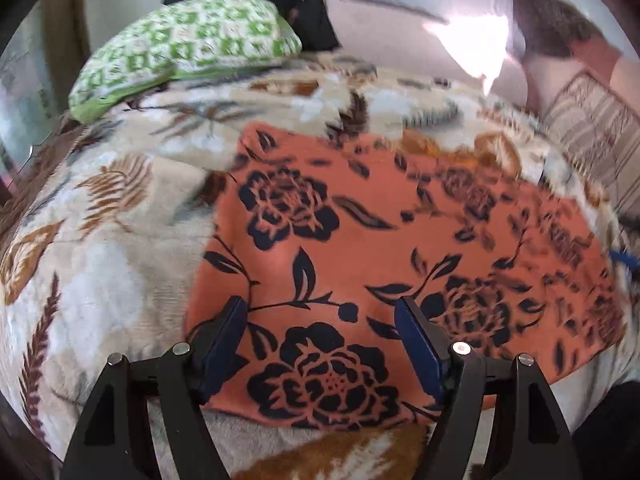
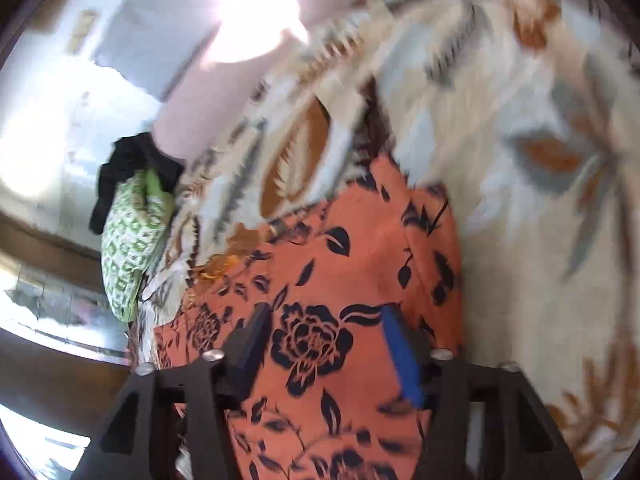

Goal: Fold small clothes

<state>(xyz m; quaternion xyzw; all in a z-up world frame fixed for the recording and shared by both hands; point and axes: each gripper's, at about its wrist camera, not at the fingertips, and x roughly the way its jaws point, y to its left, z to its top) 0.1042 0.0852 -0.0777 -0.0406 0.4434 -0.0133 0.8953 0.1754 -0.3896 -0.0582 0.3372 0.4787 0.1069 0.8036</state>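
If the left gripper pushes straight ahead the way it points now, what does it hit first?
Most likely the orange floral cloth: the open left gripper points down onto it, nothing between its jaws. How far off the cloth is remains unclear.

The bed [image 1: 120, 216] is covered by a leaf-patterned blanket. On it are laid an orange flowered cloth [image 1: 360, 232] and a green-white pillow [image 1: 188, 48].

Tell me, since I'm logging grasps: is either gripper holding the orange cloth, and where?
Neither. Left gripper and right gripper stand open above the cloth.
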